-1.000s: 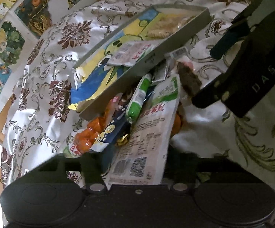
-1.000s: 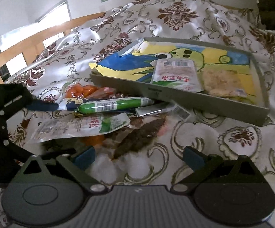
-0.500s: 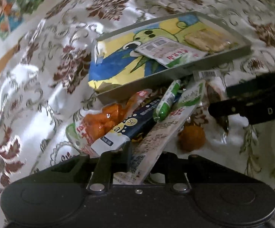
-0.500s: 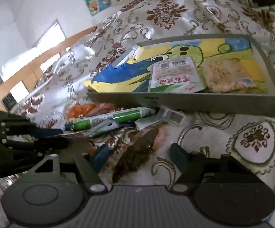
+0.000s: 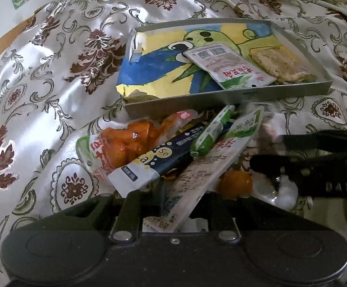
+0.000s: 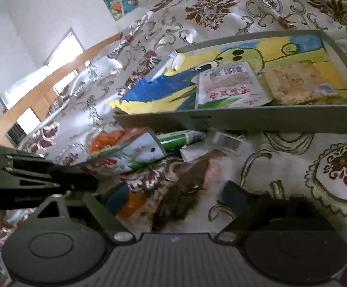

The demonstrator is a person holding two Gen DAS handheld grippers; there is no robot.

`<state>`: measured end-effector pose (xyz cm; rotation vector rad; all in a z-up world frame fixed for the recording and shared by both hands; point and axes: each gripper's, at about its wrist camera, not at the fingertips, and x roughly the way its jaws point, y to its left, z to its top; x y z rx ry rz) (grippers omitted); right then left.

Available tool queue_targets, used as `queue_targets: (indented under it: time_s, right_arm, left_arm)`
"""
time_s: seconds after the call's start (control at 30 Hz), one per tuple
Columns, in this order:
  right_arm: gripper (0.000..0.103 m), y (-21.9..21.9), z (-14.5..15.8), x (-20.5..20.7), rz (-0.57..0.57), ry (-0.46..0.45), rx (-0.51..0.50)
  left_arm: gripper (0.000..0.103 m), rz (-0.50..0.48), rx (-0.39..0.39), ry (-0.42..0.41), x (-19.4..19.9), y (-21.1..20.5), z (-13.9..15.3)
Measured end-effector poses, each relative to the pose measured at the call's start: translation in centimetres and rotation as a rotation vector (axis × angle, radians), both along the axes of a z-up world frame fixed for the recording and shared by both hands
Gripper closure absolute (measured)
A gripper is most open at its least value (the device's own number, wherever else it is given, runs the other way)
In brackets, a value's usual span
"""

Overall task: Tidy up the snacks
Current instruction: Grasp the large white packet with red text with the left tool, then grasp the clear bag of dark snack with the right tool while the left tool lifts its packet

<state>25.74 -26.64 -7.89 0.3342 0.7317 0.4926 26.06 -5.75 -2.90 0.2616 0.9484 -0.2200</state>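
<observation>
Both fisheye views sit close above the snack pile, each looking forward and downward along its own hand-held gripper. Both share the shallow grey tray with a cartoon-bird lining ahead and the floral satin cloth.

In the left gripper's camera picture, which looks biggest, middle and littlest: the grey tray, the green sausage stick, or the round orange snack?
1. Grey tray, biggest by far.
2. Green sausage stick.
3. Round orange snack. It is partly hidden and nearer the camera, so its place against the stick is unsure.
</observation>
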Motion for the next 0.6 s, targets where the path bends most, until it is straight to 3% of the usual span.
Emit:
queue_targets:
  time_s: [0.07,0.27,0.33,0.4,0.43,0.5,0.6]
  right_arm:
    - [0.056,-0.3,0.1,0.1,0.004,0.019,0.039]
    - [0.066,-0.5,0.4,0.2,0.024,0.042,0.099]
    - [0.064,-0.2,0.8,0.2,0.041,0.047,0.091]
    - [0.043,0.2,0.9,0.2,0.030,0.037,0.035]
    - [0.039,0.4,0.7,0.2,0.024,0.036,0.018]
    - [0.036,0.4,-0.1,0.5,0.020,0.059,0.025]
    - [0.032,-0.4,-1.2,1.2,0.024,0.097,0.121]
  left_arm:
    - [0.086,-0.001,0.001,0.004,-0.2,-0.1,0.2]
    - [0.087,0.032,-0.064,0.048,-0.5,0.7,1.1]
    - [0.088,0.045,-0.107,0.072,-0.5,1.1,1.4]
    - [0.088,0.062,-0.146,0.095,-0.4,1.5,1.5]
    - [0.088,0.069,-0.158,0.101,-0.3,1.5,1.4]
    - [0.088,0.078,-0.171,0.106,-0.1,1.6,1.2]
    - [0.088,0.082,-0.185,0.108,0.1,1.8,0.9]
